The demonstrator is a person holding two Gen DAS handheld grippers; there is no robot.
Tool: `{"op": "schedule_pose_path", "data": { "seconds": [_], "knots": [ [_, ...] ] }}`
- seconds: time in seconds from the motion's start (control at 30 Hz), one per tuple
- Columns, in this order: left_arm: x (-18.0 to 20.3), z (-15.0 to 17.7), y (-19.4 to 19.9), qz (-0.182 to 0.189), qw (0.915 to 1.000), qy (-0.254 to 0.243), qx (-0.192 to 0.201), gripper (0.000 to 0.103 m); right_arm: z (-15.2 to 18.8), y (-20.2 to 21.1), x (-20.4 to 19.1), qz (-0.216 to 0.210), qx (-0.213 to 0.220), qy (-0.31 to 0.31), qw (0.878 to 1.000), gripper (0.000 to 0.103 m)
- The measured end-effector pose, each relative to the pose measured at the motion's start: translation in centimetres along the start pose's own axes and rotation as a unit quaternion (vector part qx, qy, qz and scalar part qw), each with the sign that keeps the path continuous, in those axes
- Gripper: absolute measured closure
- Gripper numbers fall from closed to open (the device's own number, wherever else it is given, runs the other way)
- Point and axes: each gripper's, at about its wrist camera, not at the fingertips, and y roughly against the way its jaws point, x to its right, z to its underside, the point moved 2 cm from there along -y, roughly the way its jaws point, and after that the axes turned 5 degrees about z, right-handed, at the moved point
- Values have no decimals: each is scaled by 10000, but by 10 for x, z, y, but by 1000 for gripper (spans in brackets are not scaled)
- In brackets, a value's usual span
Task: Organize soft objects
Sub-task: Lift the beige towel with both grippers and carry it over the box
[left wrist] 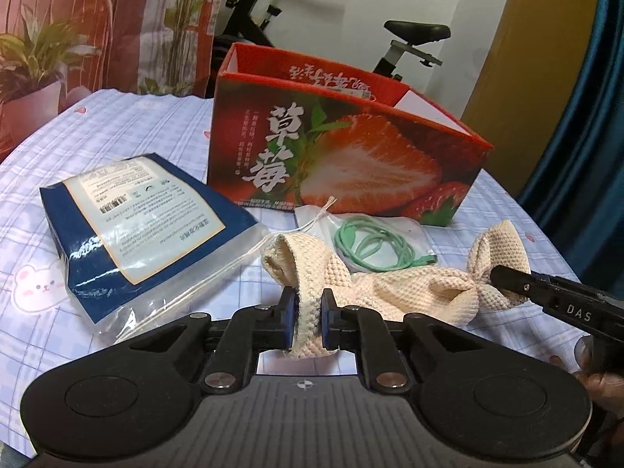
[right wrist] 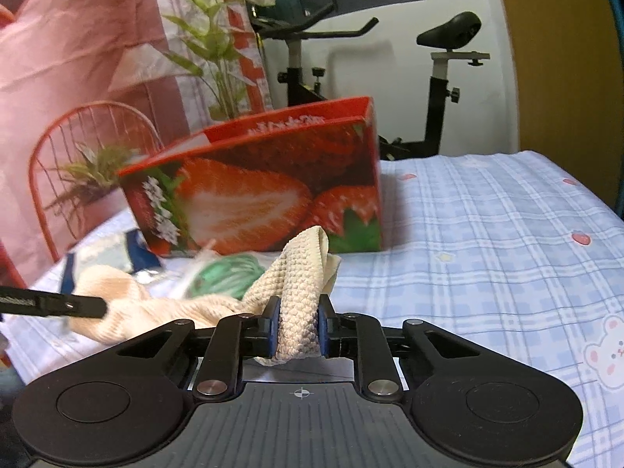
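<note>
Left wrist view: left gripper (left wrist: 309, 318) jaws clenched on one end of cream knit cloth (left wrist: 394, 286), lying on plaid bedsheet (left wrist: 156, 132) before strawberry box (left wrist: 351, 156). Right wrist view: right gripper (right wrist: 296, 329) jaws clamp cloth's other end.

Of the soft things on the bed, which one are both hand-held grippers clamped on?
The cream knitted cloth: left hand-held gripper and right hand-held gripper pinch opposite ends. The blue packet and cable bag lie ungripped.

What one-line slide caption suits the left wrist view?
Left gripper pinches one end of a cream knitted cloth, right gripper the other, before the strawberry box.
</note>
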Motion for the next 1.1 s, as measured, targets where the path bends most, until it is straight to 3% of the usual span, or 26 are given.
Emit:
{"op": "schedule_pose_path", "data": {
  "seconds": [0.23,0.43,0.57,0.83,0.97,1.1],
  "knots": [
    [5,-3,13,31,9997,-148,180,90,-11,17,-16,-251,161,48,9995,86],
    [7,-26,35,-3,9979,-298,583,90,-33,30,-27,-381,414,132,9983,86],
    [10,-55,45,-25,9950,-495,865,90,-61,33,-30,-374,632,156,9972,87],
    [11,-149,32,-87,9898,-522,1326,90,-147,12,-47,-414,1061,578,9918,87],
    [13,-191,10,-326,9859,-629,1513,90,-188,-13,-56,-186,1235,859,9884,87],
    [21,-209,-16,-549,9828,-926,1500,90,-210,-45,-63,109,1278,1139,9852,87]
  ]
}}
